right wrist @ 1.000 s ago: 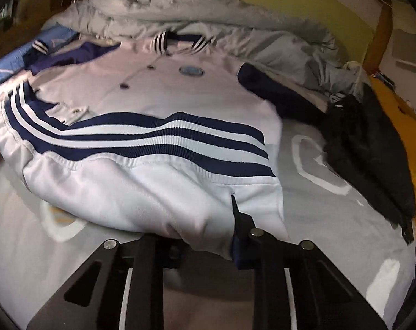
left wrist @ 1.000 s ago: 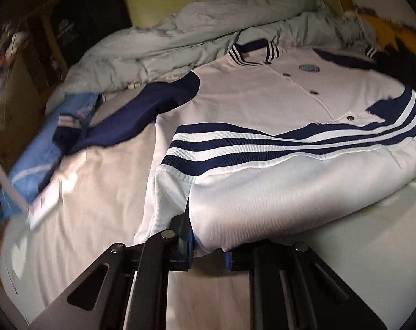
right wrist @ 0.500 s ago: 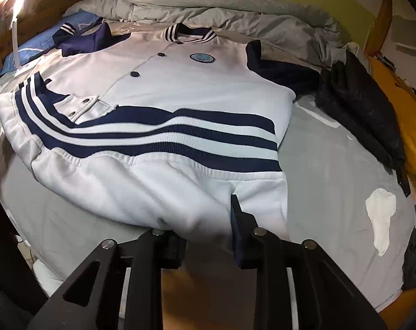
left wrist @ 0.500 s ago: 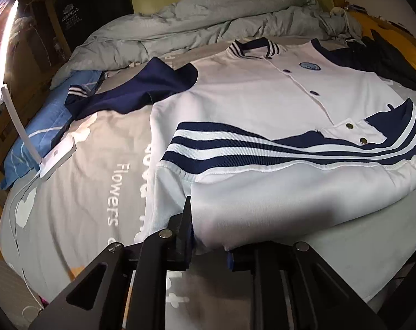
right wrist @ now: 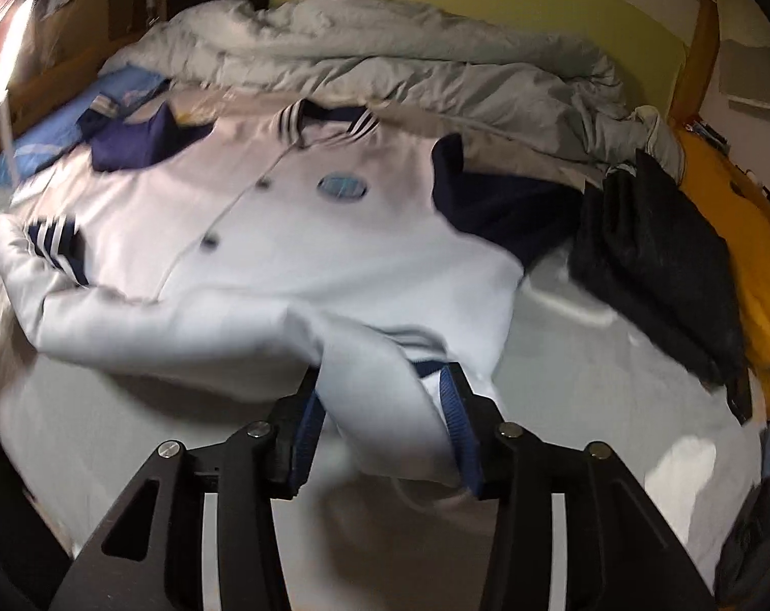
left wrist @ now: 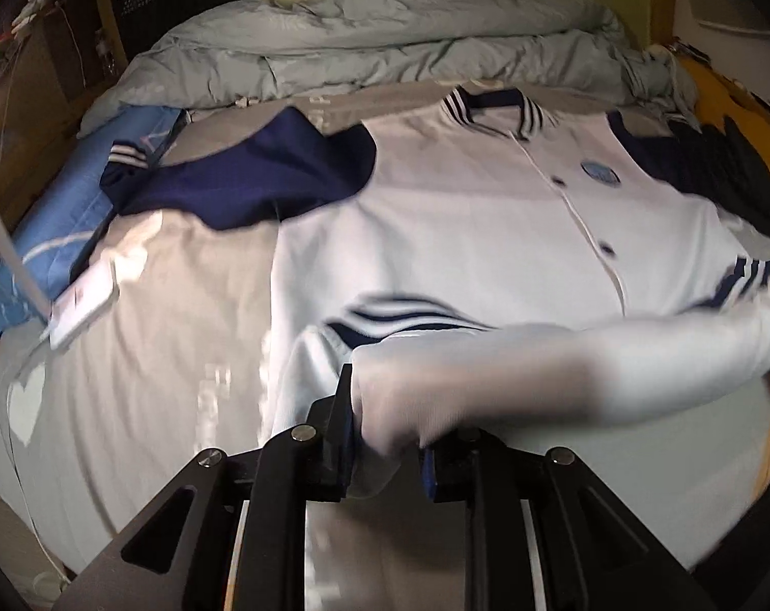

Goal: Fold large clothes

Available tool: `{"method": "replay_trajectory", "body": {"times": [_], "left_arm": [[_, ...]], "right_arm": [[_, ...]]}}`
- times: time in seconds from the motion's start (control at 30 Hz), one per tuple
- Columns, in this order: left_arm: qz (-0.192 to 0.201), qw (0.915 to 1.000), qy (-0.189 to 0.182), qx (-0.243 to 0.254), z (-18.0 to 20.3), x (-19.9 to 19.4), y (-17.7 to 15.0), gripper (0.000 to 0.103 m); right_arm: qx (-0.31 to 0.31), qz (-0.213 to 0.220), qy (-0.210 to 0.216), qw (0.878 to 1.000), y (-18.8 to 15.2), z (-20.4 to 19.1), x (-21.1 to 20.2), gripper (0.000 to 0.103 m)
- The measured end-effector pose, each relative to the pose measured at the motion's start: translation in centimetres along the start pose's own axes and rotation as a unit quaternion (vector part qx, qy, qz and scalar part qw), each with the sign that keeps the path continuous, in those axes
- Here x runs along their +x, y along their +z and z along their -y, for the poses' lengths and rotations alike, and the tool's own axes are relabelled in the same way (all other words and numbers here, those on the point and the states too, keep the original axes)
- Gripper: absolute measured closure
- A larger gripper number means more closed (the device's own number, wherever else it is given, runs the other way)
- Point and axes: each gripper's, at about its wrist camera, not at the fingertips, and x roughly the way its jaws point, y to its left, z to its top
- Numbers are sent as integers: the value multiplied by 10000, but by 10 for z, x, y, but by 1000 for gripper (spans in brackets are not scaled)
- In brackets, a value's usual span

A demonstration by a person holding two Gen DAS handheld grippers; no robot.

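Compared with the frames before, the lower edge of the white jacket (left wrist: 461, 234) is now lifted off the bed and folded further up over the striped band, so most of the navy and white stripes are hidden; only short pieces show at the two ends of the fold. Both views are blurred.

The left gripper (left wrist: 387, 453) is closed on the hem at one corner of the jacket; the white cloth is bunched between its two pads and rises from them. The jaws of the right gripper (right wrist: 382, 433) are opening. The other corner of the hem still hangs between them, but a gap shows beside the cloth, so the blue pads no longer seem to press it.

The jacket lies face up on the grey bed sheet (left wrist: 145, 356), collar toward the far side, with its navy sleeves spread to both sides. Behind the collar is a crumpled grey duvet (left wrist: 385, 46). A dark garment (right wrist: 649, 254) lies near the one sleeve, on a yellow cover (right wrist: 761, 265). A blue pillow (left wrist: 54, 224) is beside the other sleeve.
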Motion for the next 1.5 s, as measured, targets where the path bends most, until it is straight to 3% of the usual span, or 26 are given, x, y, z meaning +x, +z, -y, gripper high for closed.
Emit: {"method": "replay_trajectory", "body": {"times": [0.17,0.27,0.37,0.43,0.47,0.53,0.67,0.77,0.83,0.87,0.9,0.93,0.97,1.0,1.07,1.17,1.27,1.33,1.4,1.47,1.5], "left_arm": [[141,9998,51,-101,-10,33,43,81],[245,9996,-101,-113,-15,53,56,78],[492,9986,-206,10,-13,64,60,74],[601,9981,-116,95,-13,67,61,54],[681,9976,-98,52,-16,67,61,27],[931,9955,4,-193,-29,63,60,3],[759,9943,-236,-714,-57,64,56,3],[598,9892,-735,-1120,-75,65,46,3],[571,9893,-853,-1037,-75,67,43,12],[593,9905,-825,-928,-72,68,42,29],[599,9919,-782,-797,-69,70,43,38],[615,9928,-794,-657,-64,74,45,58],[637,9923,-862,-614,-61,75,45,86],[699,9919,-882,-596,-58,77,47,96],[930,9909,-731,-646,-56,73,52,97],[1078,9878,-691,-884,-63,66,62,98],[743,9906,-573,-998,-72,85,68,95],[429,9907,-554,-1164,-82,108,64,83],[384,9913,-379,-1199,-89,115,59,62],[509,9897,-425,-1271,-96,109,56,55],[591,9877,-526,-1350,-101,101,55,52]], "right_arm": [[141,7,-2,9999,41,18,44,60],[294,-49,105,9995,53,28,71,59],[387,79,102,9992,57,35,85,45],[390,115,-7,9992,57,37,85,36],[426,131,20,9990,55,40,83,35],[590,196,69,9980,52,50,76,24],[1204,225,361,9918,40,74,60,22],[1580,218,879,9833,31,86,52,22],[1626,180,1023,9812,28,88,53,22],[1635,145,1062,9807,28,88,58,23],[1645,83,1096,9802,29,88,65,33],[1661,1,1120,9797,29,88,73,61],[1688,-54,1132,9791,29,89,79,81],[1722,-34,1063,9793,32,90,85,98],[1696,345,720,9823,39,93,78,98],[1550,935,600,9817,56,94,60,99],[1242,675,111,9899,59,89,78,99],[1279,207,44,9916,51,90,106,99],[1341,-97,47,9909,43,92,127,98],[1335,-137,-70,9909,39,95,130,94],[1362,-104,-125,9905,38,98,126,85]]}}
